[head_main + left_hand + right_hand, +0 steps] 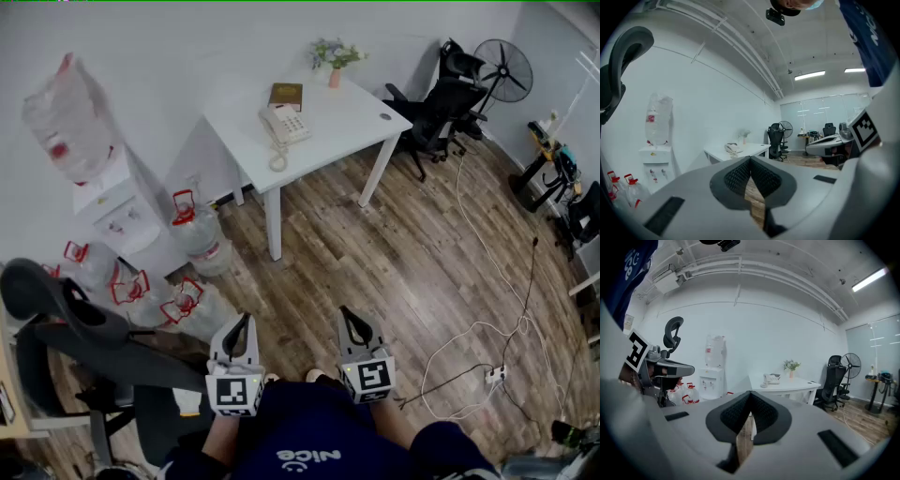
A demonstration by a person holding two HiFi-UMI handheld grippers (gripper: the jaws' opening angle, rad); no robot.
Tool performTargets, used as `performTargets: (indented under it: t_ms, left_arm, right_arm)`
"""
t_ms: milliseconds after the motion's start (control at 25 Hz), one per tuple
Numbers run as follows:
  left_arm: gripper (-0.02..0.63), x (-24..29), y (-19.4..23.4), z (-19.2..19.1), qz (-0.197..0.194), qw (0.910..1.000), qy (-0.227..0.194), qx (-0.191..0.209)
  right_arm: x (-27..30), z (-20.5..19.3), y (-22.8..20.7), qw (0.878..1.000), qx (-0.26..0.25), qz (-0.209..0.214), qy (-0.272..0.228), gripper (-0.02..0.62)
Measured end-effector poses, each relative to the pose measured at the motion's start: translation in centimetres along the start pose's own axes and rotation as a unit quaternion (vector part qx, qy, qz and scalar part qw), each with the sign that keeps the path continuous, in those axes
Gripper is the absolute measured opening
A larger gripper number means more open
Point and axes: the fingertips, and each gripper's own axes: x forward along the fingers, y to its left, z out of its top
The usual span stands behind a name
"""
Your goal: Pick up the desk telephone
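Note:
A cream desk telephone with a coiled cord sits on the white table at the far side of the room; it also shows small in the left gripper view, telephone, and in the right gripper view, telephone. My left gripper and right gripper are held side by side close to my body, well short of the table. Both point roughly level at the room, jaws shut with nothing between them, as the left gripper and right gripper own views show.
A brown book and a small vase of flowers share the table. Several water bottles and a water dispenser stand at the left. Office chairs, a fan and floor cables lie to the right; another chair is near my left.

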Motion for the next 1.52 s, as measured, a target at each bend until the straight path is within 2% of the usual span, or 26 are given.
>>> performTargets:
  t_ms: [320,480,640,920,1080,1200,1360,1520]
  left_arm:
    - [0.017,-0.2,-0.7,0.4,0.009,0.9999,-0.007,-0.002]
    - [0.017,0.1,-0.2,0.1,0.02,0.9997,-0.004,-0.01]
    - [0.017,0.6,-0.7,0.3,0.028,0.9994,-0.005,-0.019]
    - [0.017,2.6,-3.3,0.3,0.029,0.9994,0.003,-0.021]
    - [0.017,3.9,-4.6,0.5,0.026,0.9996,-0.001,-0.013]
    - [0.017,5.0,-4.8,0.5,0.016,0.9996,0.004,-0.022]
    - [0.017,7.7,-4.1,0.6,-0.004,0.9995,-0.005,-0.03]
    - [0.017,11.7,-0.8,0.6,0.012,0.9989,-0.014,-0.042]
  right_arm:
    - [-0.1,-0.1,-0.8,1.0,-0.016,-0.001,-0.004,0.021]
    - [0.2,0.8,-1.8,1.0,-0.001,0.001,-0.028,0.023]
    - [0.3,0.5,-3.4,1.0,0.004,0.009,-0.028,0.023]
    - [0.5,0.0,-5.2,0.999,-0.008,0.032,-0.031,0.023]
    - [0.7,-0.8,-7.0,0.999,-0.001,0.031,-0.02,0.023]
    - [1.2,-0.8,-8.0,0.999,0.003,0.031,-0.02,0.023]
    - [2.8,-1.3,-9.0,0.999,0.001,0.029,-0.012,0.023]
    - [6.1,-1.3,-9.7,1.0,-0.001,0.023,0.0,0.023]
